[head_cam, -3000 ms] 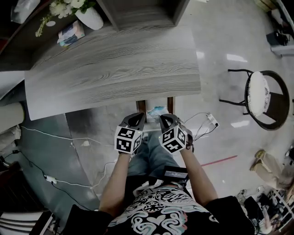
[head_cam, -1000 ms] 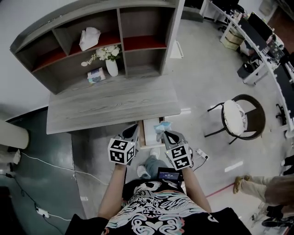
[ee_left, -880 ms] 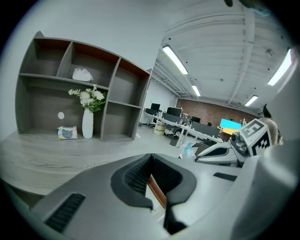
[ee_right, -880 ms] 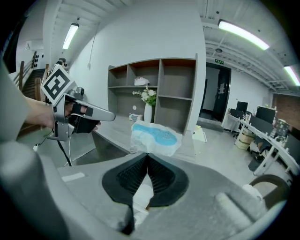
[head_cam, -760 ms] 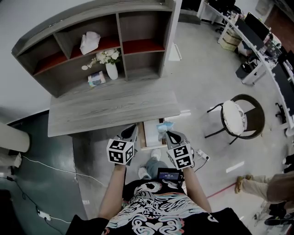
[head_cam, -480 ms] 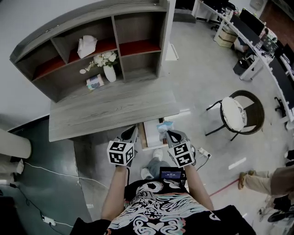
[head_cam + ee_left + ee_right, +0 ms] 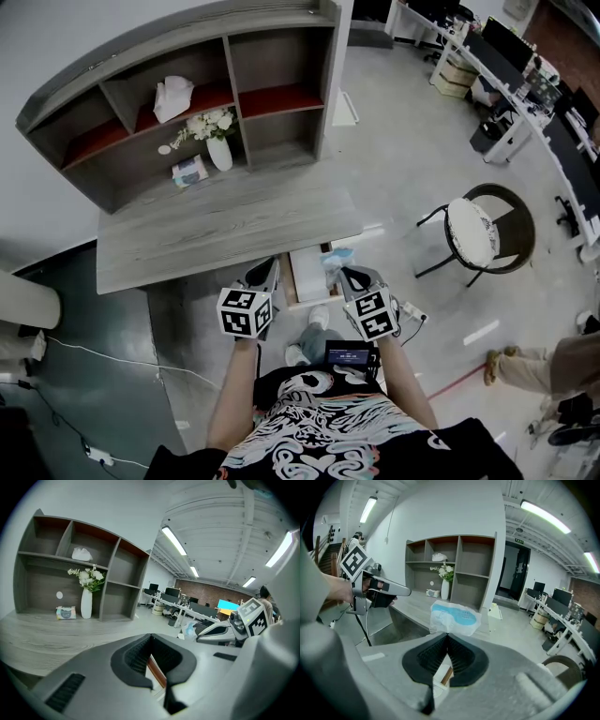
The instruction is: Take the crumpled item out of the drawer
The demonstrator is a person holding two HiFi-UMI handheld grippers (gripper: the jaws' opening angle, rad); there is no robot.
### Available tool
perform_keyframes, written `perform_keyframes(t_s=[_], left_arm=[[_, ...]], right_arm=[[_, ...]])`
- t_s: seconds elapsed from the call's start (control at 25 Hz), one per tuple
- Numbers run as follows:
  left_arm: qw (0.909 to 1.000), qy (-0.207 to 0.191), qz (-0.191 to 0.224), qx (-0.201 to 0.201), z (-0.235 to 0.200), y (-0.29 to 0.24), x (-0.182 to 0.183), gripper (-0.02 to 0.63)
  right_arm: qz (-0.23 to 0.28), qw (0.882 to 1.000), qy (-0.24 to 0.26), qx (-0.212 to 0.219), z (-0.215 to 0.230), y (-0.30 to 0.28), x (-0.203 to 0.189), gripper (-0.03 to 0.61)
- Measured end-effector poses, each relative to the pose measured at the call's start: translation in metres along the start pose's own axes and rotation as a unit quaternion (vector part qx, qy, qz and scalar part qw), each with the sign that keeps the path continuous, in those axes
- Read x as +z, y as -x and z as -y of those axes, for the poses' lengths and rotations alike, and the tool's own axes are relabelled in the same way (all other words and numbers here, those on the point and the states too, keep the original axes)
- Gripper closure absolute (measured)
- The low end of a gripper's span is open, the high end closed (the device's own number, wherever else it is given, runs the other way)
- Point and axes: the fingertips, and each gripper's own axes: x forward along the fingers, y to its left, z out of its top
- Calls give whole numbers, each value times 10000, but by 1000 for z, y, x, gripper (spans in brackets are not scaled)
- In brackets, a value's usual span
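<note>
The bag [image 7: 453, 617] is pinched by its lower edge between the right gripper's [image 7: 447, 634] fingers [image 7: 429, 657], mid-frame, above the drawer [image 7: 305, 277]. It is judged light, limp and crinkly, so an edge pinch suffices. The left gripper [image 7: 151, 638] is clenched, empty.
</note>
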Motion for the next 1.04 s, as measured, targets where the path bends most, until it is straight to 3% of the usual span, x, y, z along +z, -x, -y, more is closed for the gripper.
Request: perform_keyframes(t_s=[1.04], left_arm=[[9997,52,-216,-70,1,-16,-13,614]], right_arm=[[-118,9999,1,-11,11,-5,-14,571]])
